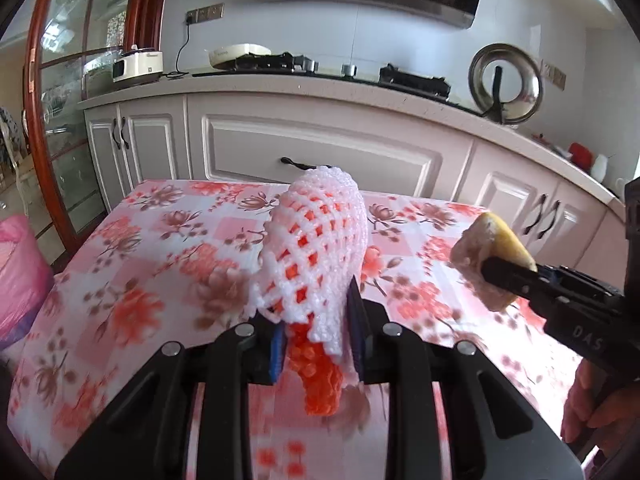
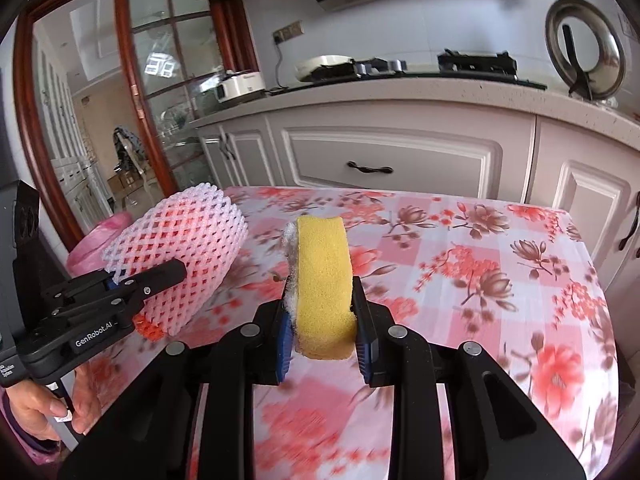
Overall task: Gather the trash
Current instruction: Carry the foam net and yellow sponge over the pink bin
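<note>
Kitchen counter (image 1: 320,88) with white cabinet fronts runs across the background; a hob and a steel pot lid (image 1: 506,84) propped upright sit on it.

Table (image 2: 480,264) under a pink floral cloth fills the foreground in both wrist views. Its visible surface is blurred near the cameras.

Pink bag (image 1: 16,276) at the table's left edge, only partly in view.

Foam fruit net (image 1: 316,248) — white mesh with an orange net inside, its orange end hanging out at the bottom. Held clear above the cloth by the left gripper (image 1: 320,332); the blue pads pinch its lower end, jaws drawn in on the foam.

Yellow sponge (image 2: 324,280) with a pale scouring layer on its left face, standing on edge, also off the table. Right gripper (image 2: 324,328) pinches it from both sides — the pads press into the sponge.

The two held items are side by side, apart, net to the left of the sponge.

A hand (image 2: 44,412) grips the left tool's handle.
</note>
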Motion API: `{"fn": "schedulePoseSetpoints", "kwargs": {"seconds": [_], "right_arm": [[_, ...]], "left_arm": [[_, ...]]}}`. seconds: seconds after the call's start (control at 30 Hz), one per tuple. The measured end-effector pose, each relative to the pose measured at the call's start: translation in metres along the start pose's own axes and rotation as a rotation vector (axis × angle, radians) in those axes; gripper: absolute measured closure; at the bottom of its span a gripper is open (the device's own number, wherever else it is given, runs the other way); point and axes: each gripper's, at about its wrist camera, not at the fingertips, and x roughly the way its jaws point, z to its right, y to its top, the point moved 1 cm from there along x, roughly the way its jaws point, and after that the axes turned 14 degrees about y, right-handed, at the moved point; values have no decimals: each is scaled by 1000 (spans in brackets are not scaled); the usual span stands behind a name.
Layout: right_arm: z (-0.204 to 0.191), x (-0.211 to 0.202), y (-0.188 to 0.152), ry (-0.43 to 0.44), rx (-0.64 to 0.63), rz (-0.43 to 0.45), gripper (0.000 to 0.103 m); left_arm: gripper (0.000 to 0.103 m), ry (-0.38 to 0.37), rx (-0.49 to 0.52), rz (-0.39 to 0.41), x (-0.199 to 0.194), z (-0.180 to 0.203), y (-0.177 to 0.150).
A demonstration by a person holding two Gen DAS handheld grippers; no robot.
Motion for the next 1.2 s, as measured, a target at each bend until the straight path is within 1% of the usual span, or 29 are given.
{"fn": "schedulePoseSetpoints", "kwargs": {"seconds": [0.13, 0.33, 0.47, 0.63, 0.83, 0.93, 1.1, 1.2], "right_arm": [[-34, -24, -11, 17, -41, 11, 76], [-78, -50, -27, 33, -102, 10, 76], [-97, -66, -35, 39, -128, 17, 76], [-117, -80, -37, 54, -160, 28, 76], [-140, -90, -32, 75, -208, 44, 76], [-153, -91, -28, 89, -233, 45, 76], [-174, -75, -25, 120, -265, 21, 76], [-191, -53, -23, 159, -292, -9, 76]], "left_arm": [[77, -9, -7, 33, -44, -8, -15], [77, -16, 2, 76, -97, -15, -39], [77, -2, 20, 117, -132, -24, -49], [77, 22, 5, 163, -165, -37, -53], [77, 49, -6, 211, -193, -46, -52], [77, 61, -13, 221, -201, -52, -53], [77, 88, -44, 211, -203, -70, -56], [77, 112, -67, 206, -201, -84, -57]]}}
